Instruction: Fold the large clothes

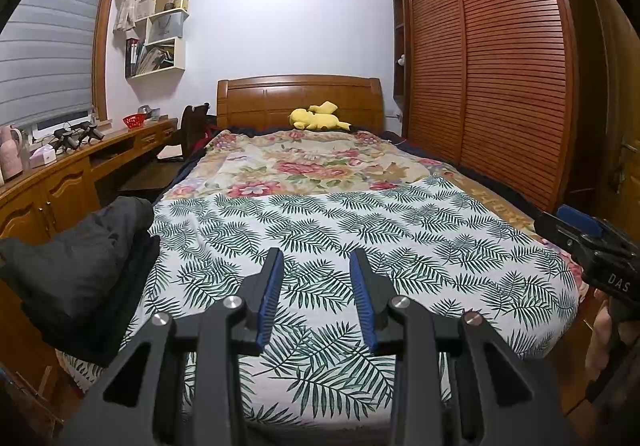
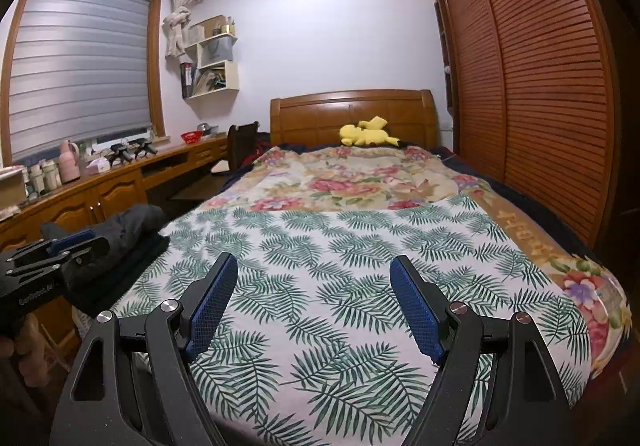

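A pile of dark clothes [image 1: 80, 258] lies at the bed's left edge: a rumpled grey garment on top of a flat, darker folded one [image 2: 156, 246]. My left gripper [image 1: 316, 258] hovers over the palm-leaf sheet [image 1: 360, 230], its blue pads a narrow gap apart with nothing between them; the clothes sit to its left. In the right wrist view the left gripper [image 2: 60, 246] shows in front of the pile. My right gripper [image 2: 314, 262] stands wide open and empty above the same sheet, and shows at the right edge of the left wrist view [image 1: 580, 226].
Beyond the leaf sheet lies a floral blanket [image 2: 352, 182], with a yellow plush toy [image 2: 368, 134] at the wooden headboard. A desk [image 2: 120, 174] with bottles runs along the left wall. The slatted wardrobe [image 2: 540, 86] stands close on the right.
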`<state>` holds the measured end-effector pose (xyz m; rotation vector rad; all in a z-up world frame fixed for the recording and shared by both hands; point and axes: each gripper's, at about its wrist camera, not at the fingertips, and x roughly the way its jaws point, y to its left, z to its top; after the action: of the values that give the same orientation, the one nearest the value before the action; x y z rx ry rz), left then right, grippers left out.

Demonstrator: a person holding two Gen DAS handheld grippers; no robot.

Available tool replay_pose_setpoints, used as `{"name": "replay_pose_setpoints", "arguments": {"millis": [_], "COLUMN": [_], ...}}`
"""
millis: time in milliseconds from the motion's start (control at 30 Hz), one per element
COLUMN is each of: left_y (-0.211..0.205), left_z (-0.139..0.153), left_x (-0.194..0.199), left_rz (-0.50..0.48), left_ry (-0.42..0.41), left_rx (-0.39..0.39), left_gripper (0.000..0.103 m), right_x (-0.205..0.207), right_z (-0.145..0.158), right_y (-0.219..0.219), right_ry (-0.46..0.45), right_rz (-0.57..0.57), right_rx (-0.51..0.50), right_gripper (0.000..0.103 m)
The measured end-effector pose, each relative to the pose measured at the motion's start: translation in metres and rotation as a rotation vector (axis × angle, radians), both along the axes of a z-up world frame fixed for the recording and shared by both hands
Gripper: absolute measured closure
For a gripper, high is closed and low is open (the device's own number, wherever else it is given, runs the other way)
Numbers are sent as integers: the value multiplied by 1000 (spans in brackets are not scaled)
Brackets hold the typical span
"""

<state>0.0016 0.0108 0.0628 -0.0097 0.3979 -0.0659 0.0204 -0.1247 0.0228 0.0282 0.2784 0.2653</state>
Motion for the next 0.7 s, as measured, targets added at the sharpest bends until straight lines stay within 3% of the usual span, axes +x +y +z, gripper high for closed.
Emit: {"name": "replay_pose_setpoints", "arguments": {"millis": [700], "left_y": [-3], "left_z": [1], "left_x": [-4], "left_rz": [-5], "left_ry": [-10], "left_rx": [-3], "left_gripper": [70], "right_x": [-1], "right_z": [-1], "right_y": [1], "right_ry": [1], "right_rz": [-1], "right_rx": [-2], "right_gripper": [23]}}
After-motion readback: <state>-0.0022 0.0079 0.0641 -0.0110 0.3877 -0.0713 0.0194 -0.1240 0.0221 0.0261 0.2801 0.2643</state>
